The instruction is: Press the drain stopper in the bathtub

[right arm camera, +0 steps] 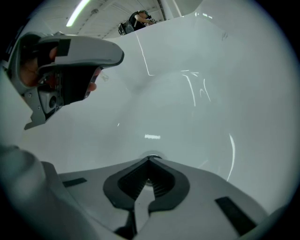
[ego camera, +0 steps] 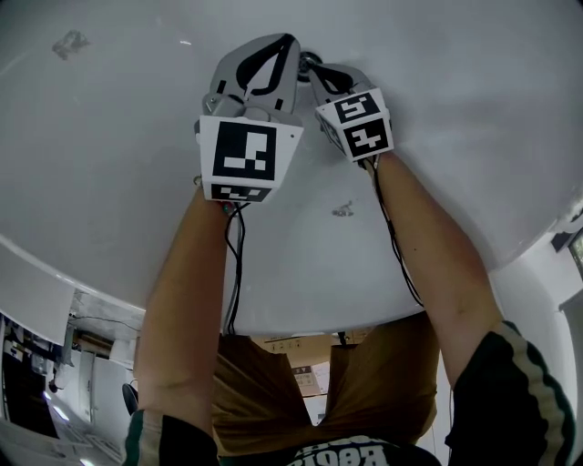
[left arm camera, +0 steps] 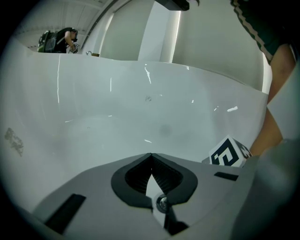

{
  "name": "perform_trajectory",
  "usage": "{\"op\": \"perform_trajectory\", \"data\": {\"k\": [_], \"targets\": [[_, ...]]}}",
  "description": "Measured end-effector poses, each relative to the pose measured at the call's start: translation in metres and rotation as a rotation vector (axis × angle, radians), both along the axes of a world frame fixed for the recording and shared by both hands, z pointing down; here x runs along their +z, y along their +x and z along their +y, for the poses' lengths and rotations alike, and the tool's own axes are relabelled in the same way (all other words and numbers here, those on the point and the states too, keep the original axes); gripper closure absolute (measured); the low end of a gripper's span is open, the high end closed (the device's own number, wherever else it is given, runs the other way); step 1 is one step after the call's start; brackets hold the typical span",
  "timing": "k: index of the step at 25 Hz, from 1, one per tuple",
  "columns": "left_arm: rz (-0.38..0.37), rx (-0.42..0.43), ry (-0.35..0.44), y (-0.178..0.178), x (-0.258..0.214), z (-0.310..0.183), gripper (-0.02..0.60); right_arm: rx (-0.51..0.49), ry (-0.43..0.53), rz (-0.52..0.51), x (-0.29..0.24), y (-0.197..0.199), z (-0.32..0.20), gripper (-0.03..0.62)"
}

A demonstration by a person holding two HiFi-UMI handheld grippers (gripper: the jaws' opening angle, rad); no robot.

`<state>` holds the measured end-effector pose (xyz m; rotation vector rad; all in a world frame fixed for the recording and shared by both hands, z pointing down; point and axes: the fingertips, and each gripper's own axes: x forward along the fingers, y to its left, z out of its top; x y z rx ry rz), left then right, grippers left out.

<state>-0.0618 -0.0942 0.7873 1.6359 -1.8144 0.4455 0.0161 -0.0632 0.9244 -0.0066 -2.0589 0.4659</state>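
White bathtub (ego camera: 100, 182): both grippers reach its floor.
Right gripper (right arm camera: 150, 160): jaws together, empty, tips at drain stopper (right arm camera: 153, 154), seemingly to press.
Left gripper (left arm camera: 151, 155): closed, empty, alongside.

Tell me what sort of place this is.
Inside a white bathtub, likely standing in a large hall rather than a home bathroom. Signs: its curved wall, the round drain stopper just beyond the shut right hand-held gripper, and a ceiling strip light past the rim.
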Motion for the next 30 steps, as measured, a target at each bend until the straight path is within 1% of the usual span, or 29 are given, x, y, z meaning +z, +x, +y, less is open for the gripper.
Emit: {"op": "perform_trajectory", "data": {"k": [5, 8, 12, 16, 19, 22, 25, 30], "targets": [[-0.004, -0.06, -0.01, -0.012, 0.0, 0.004, 0.577, -0.035, 0.0, 0.041, 0.018, -0.004, 0.006, 0.585], [-0.01, -0.052, -0.004, -0.012, -0.001, 0.002, 0.577, -0.05, 0.005, 0.063, 0.029, -0.004, 0.008, 0.585], [-0.004, -0.053, -0.009, -0.009, 0.003, 0.005, 0.577, -0.071, -0.017, 0.094, 0.035, 0.0, 0.017, 0.585], [0.001, -0.056, 0.0, -0.011, 0.0, 0.002, 0.577, -0.074, 0.005, 0.134, 0.042, -0.001, 0.018, 0.585], [-0.01, -0.044, 0.001, -0.011, 0.0, 0.001, 0.577, -0.055, 0.013, 0.151, 0.045, -0.001, 0.018, 0.585], [-0.007, -0.059, -0.003, -0.015, 0.001, 0.002, 0.577, -0.037, 0.015, 0.168, 0.045, 0.0, 0.016, 0.585], [-0.006, -0.061, 0.001, -0.017, 0.001, 0.002, 0.577, -0.074, 0.037, 0.199, 0.047, -0.001, 0.016, 0.585], [-0.003, -0.068, 0.004, -0.02, 0.002, 0.002, 0.577, -0.096, 0.015, 0.197, 0.048, -0.002, 0.02, 0.585]]}}
